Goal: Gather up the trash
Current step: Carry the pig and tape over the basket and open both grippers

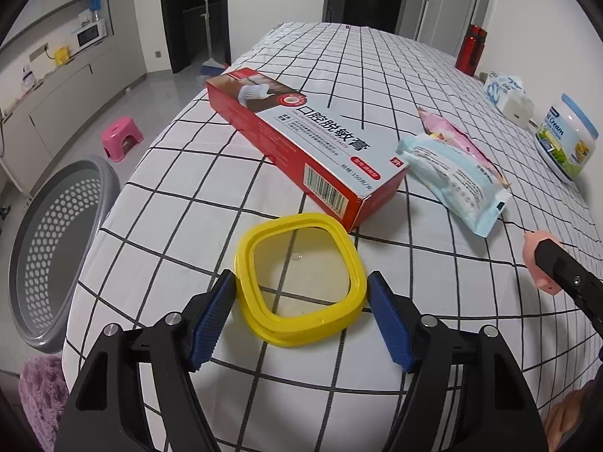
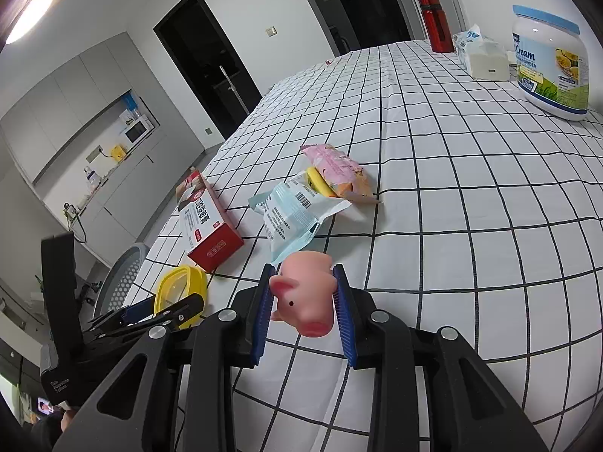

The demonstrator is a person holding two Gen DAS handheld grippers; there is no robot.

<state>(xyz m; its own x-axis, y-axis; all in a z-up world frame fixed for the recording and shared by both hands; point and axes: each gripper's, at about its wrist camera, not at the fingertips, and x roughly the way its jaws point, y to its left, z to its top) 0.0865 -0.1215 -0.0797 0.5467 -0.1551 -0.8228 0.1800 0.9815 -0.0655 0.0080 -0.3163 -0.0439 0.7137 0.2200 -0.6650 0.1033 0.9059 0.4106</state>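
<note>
- Left wrist view: the left gripper [image 1: 301,301] is seen low over a table covered with a white checked cloth [image 1: 414,75].
- Its jaws are spread, and a yellow lid frame [image 1: 260,312] lies flat on the cloth between the blue pads [image 1: 211,324]; the left pad is close against the frame's edge, the right pad just beside it, and a firm press cannot be made out.
- A red and white toothpaste box [image 1: 301,150] is lying just behind the frame, its near corner almost touching it.
- A pale blue wrapper [image 1: 452,184] is lying right of the box, with a pink wrapper [image 1: 452,132] partly under it.
- A grey perforated basket [image 1: 56,248] stands on the floor beside the table's left edge.
- A cream tub [image 1: 569,139], a tissue pack [image 1: 505,90] and a red bottle [image 1: 471,49] are placed along the far right side.
- At the right edge a pink pig toy [image 1: 535,263] is seen pinched in the right gripper.
- Right wrist view: the right gripper [image 2: 303,297] is closed on the pink pig toy [image 2: 305,297], both blue pads pressing its sides, above the cloth.
- The pale blue wrapper [image 2: 290,218] lies just ahead of the toy, the pink wrapper [image 2: 335,169] behind it.
- The toothpaste box [image 2: 207,222] and the yellow lid frame [image 2: 177,286] are seen to the left, the left gripper's fingers [image 2: 181,309] at the frame.
- The basket [image 2: 120,278] shows beyond the table's edge.
</note>
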